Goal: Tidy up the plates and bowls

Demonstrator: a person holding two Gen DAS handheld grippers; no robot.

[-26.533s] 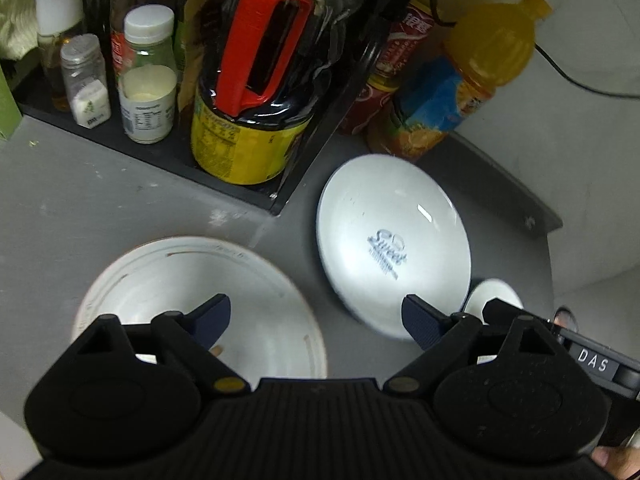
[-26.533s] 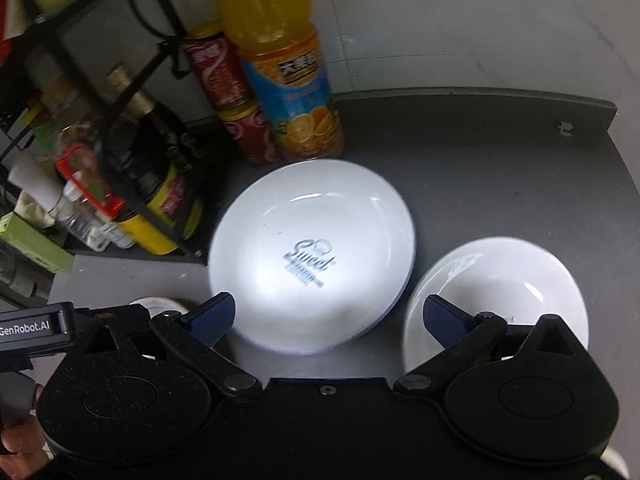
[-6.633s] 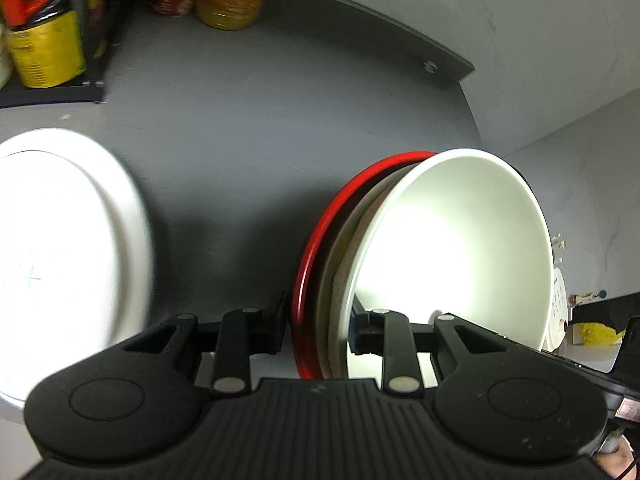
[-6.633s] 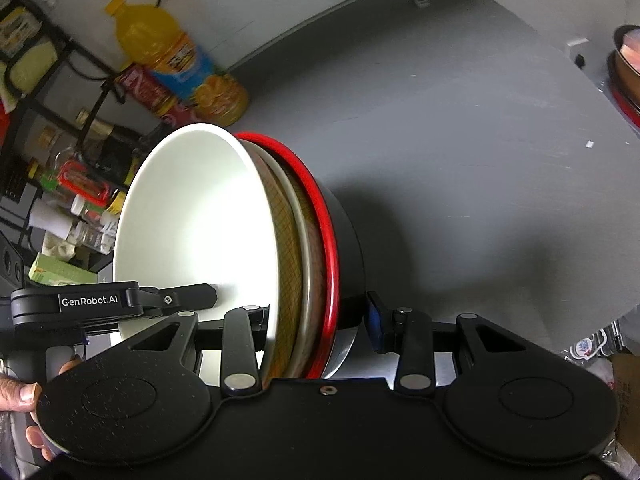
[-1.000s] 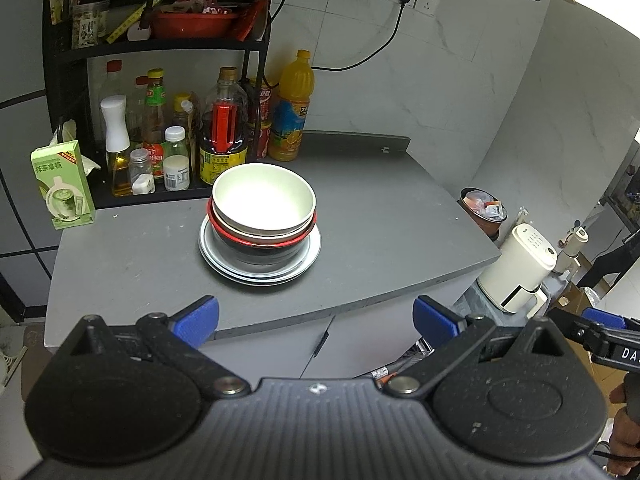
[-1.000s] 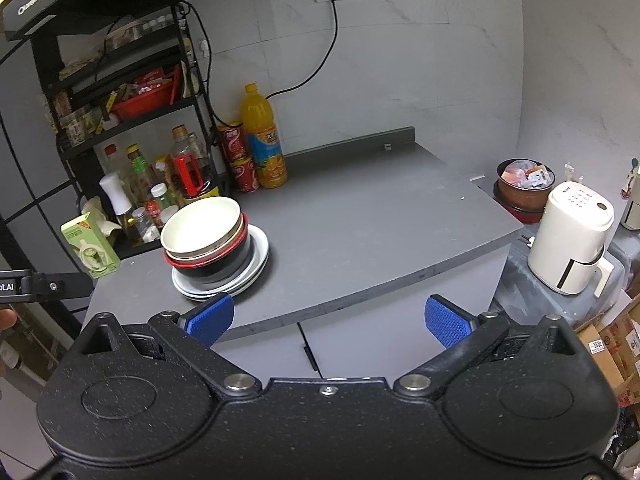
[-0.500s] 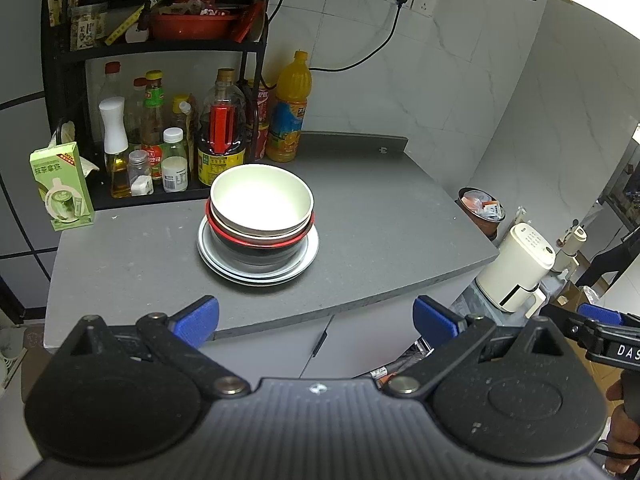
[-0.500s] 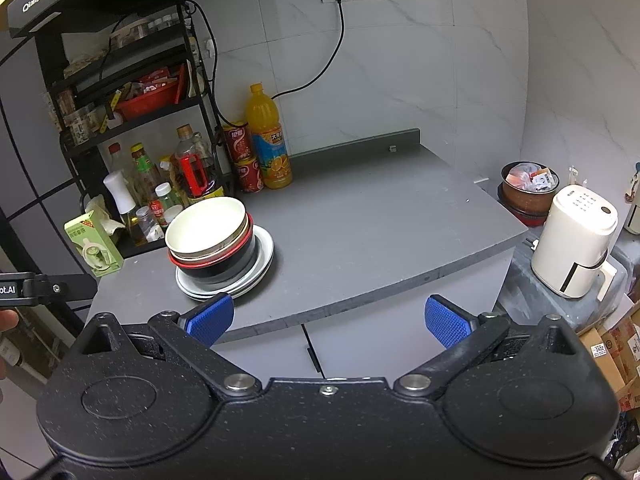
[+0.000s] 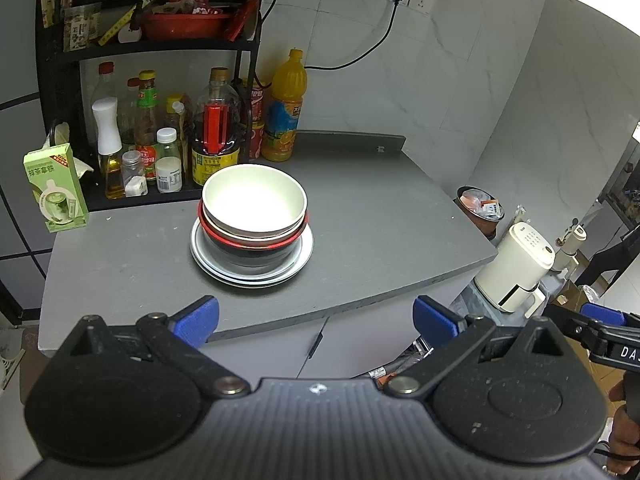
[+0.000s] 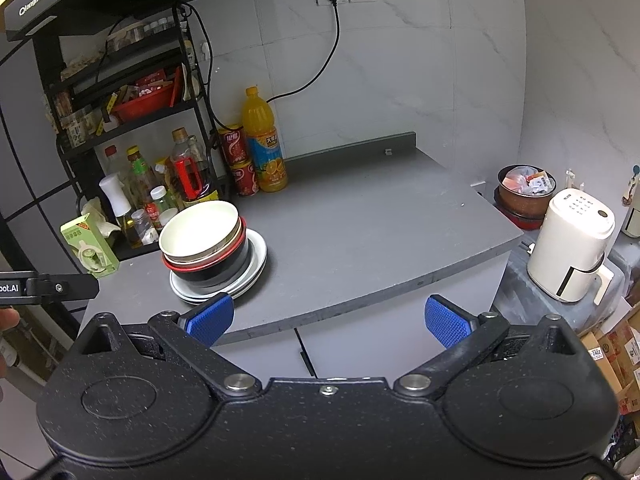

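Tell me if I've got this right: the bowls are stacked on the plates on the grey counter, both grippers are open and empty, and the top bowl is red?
Not quite. The top bowl is white; the red rim belongs to a bowl lower in the stack, as the left wrist view shows. The rest holds: the stack sits on plates on the grey counter, and the left gripper and right gripper are open and empty.

Bowls point(image 10: 200, 236) stacked on plates point(image 10: 256, 264); R tool point(image 10: 327, 324) wide, empty.
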